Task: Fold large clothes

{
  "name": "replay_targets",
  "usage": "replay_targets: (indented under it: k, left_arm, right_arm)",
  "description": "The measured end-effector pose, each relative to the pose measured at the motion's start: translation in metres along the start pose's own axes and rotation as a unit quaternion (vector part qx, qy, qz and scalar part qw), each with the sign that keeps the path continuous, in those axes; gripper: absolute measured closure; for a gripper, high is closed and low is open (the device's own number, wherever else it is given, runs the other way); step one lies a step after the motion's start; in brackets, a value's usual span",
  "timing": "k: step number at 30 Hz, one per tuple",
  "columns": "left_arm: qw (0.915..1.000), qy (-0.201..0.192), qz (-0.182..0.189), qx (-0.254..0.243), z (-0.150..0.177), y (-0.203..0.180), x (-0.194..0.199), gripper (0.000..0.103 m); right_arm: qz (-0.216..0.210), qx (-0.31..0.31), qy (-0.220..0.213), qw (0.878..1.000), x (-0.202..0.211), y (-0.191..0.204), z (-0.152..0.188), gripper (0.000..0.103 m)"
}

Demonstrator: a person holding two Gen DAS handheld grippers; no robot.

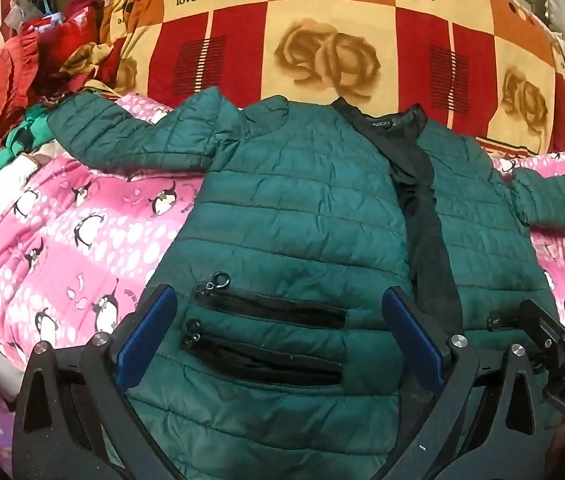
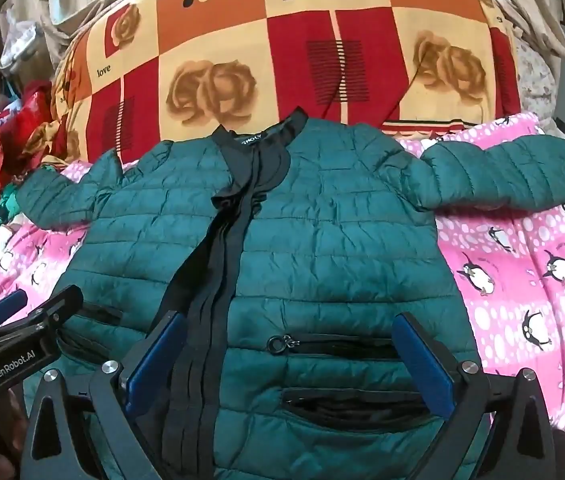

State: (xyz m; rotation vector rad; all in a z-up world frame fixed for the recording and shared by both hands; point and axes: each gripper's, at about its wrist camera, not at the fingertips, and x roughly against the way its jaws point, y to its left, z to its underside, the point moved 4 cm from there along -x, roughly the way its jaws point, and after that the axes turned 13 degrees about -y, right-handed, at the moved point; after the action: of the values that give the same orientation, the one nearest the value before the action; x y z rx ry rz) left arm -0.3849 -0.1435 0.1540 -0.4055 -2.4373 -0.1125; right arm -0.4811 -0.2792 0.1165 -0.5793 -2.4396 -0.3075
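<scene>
A dark green quilted jacket (image 1: 302, 216) lies front up and spread flat on a pink penguin blanket (image 1: 62, 240), collar away from me, both sleeves out to the sides. Its black zip band (image 2: 222, 248) runs down the middle. My left gripper (image 1: 278, 308) is open and empty, over the two black zip pockets (image 1: 270, 308) near the jacket's left hem. My right gripper (image 2: 290, 336) is open and empty, over the right side's zip pockets (image 2: 334, 346) near the hem. The jacket (image 2: 322, 220) fills the right wrist view too. Each gripper shows at the edge of the other's view.
A red, orange and cream checked quilt (image 1: 322, 40) with rose prints lies bunched behind the collar. A heap of red and green clothes (image 1: 18, 92) sits at the far left. The pink blanket (image 2: 522, 280) extends on both sides of the jacket.
</scene>
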Motion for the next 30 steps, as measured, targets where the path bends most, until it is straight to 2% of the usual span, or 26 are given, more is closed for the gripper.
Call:
replay_targets:
  k: [8, 19, 30]
  left_arm:
    - [0.9997, 0.001, 0.015, -0.022, 0.015, 0.025, 0.021, 0.001]
    - [0.9992, 0.005, 0.027, -0.028, 0.016, 0.044, -0.015, 0.001]
    - [0.999, 0.007, 0.032, -0.03, 0.022, 0.05, -0.029, 0.001]
  right_arm:
    - [0.0, -0.006, 0.001, 1.0, -0.008, -0.005, 0.0, 0.0]
    - [0.0, -0.005, 0.005, 1.0, -0.012, -0.003, 0.001, 0.0]
    - [0.005, -0.007, 0.001, 1.0, -0.015, -0.005, 0.003, 0.0]
